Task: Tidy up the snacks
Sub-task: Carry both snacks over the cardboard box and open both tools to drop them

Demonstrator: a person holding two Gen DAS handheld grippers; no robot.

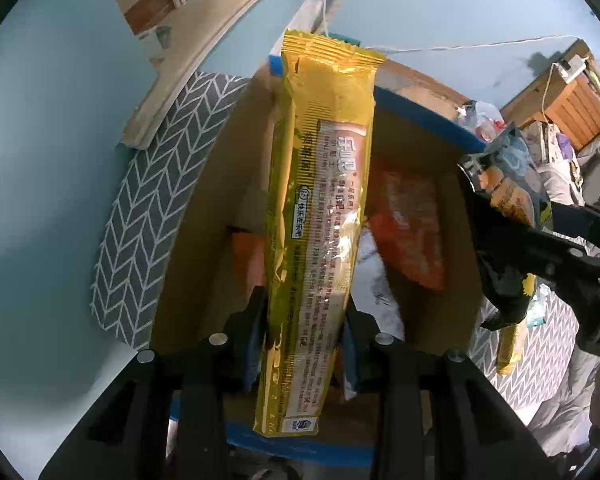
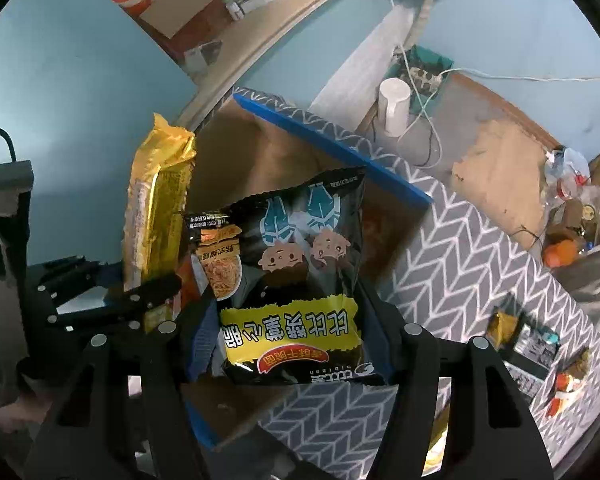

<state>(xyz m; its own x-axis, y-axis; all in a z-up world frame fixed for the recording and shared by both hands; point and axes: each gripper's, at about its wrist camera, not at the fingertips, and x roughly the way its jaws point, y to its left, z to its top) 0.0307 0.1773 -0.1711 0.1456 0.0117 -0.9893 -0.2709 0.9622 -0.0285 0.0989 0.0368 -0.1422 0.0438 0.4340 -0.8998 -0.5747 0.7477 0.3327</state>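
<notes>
My left gripper (image 1: 304,336) is shut on a long gold snack packet (image 1: 320,208) and holds it upright over an open cardboard box (image 1: 204,240) with blue-taped edges. Orange and white packets (image 1: 408,224) lie inside the box. My right gripper (image 2: 292,344) is shut on a black and yellow snack bag (image 2: 296,280), held above the box's right edge (image 2: 332,148). The right gripper with its bag shows in the left wrist view (image 1: 500,216). The left gripper and the gold packet (image 2: 156,216) show at the left in the right wrist view.
The box stands on a grey herringbone cloth (image 2: 460,264). Several loose snacks (image 2: 540,352) lie on the cloth at the right. A white cup (image 2: 394,106) and cables stand behind the box. A wooden shelf (image 1: 188,60) hangs on the blue wall.
</notes>
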